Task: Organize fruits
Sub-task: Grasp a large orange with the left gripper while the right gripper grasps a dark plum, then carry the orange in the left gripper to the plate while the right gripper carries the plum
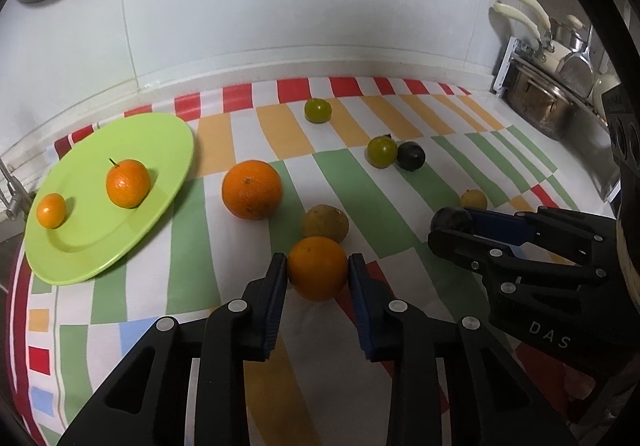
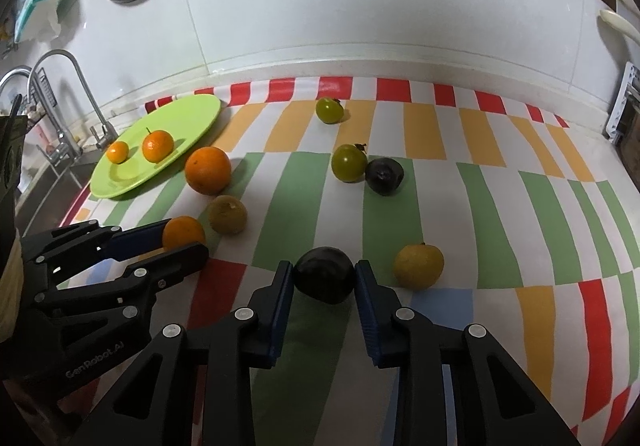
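Two small round oranges [image 1: 128,184] are already sitting on the lime-green plastic plate [image 1: 172,134]; the left gripper [image 1: 318,270] is clamping a third orange [image 1: 317,268], the right gripper [image 2: 324,280] a dark plum [image 2: 324,280], seven fruits remaining on the bench.

Left gripper [image 1: 318,270] reaches forward low over the cloth, blue pads pressed against both sides of a small orange [image 1: 317,268]; right gripper [image 2: 325,278] sits just beside it, level, fingers clamped on a dark plum [image 2: 324,275]
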{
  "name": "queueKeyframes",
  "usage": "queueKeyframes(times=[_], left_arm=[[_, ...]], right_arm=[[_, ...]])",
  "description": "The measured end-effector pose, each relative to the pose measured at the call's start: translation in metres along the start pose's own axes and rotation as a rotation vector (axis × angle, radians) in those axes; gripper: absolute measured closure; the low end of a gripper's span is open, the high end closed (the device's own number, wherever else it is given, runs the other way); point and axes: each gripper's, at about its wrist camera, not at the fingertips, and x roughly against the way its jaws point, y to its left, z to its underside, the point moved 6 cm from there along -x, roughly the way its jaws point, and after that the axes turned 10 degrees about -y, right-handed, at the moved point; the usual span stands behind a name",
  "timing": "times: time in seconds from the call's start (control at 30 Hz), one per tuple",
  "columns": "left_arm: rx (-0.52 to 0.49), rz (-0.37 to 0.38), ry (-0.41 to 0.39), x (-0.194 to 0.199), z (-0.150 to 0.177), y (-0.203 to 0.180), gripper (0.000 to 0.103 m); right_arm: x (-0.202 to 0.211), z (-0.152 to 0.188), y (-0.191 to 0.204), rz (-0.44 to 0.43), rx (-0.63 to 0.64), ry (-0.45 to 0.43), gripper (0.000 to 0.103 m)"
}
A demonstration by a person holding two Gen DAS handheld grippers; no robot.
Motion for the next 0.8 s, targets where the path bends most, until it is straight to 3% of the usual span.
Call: queueKeyframes(times=[0.8], left_arm=[[0.053, -0.073, -0.118, 0.063, -0.012, 0.031, 0.073]], right_arm=[[0.035, -0.030, 0.056, -0.058, 0.094, -0.091, 0.071]])
